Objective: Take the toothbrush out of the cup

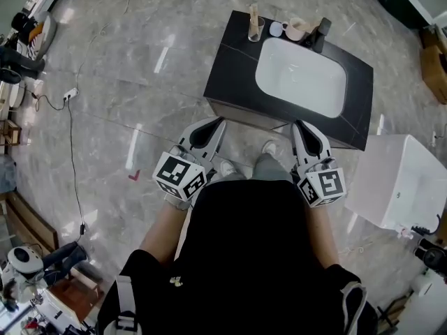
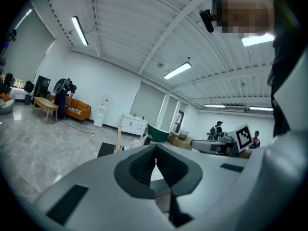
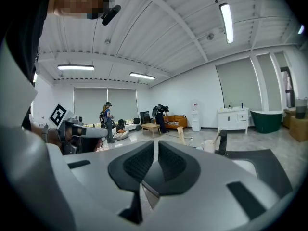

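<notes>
Now your left gripper [image 1: 221, 121] and right gripper [image 1: 295, 125] have fingers pressed together, empty. The toothbrush [image 1: 253, 14] stands in the cup [image 1: 257, 32] on the desk [image 1: 234, 68].

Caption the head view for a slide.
Left tongs and right tongs, shut and empty, near the black vanity; toothbrush in the cup at its far left corner.

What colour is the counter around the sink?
The counter is black, seen best in the head view.
</notes>
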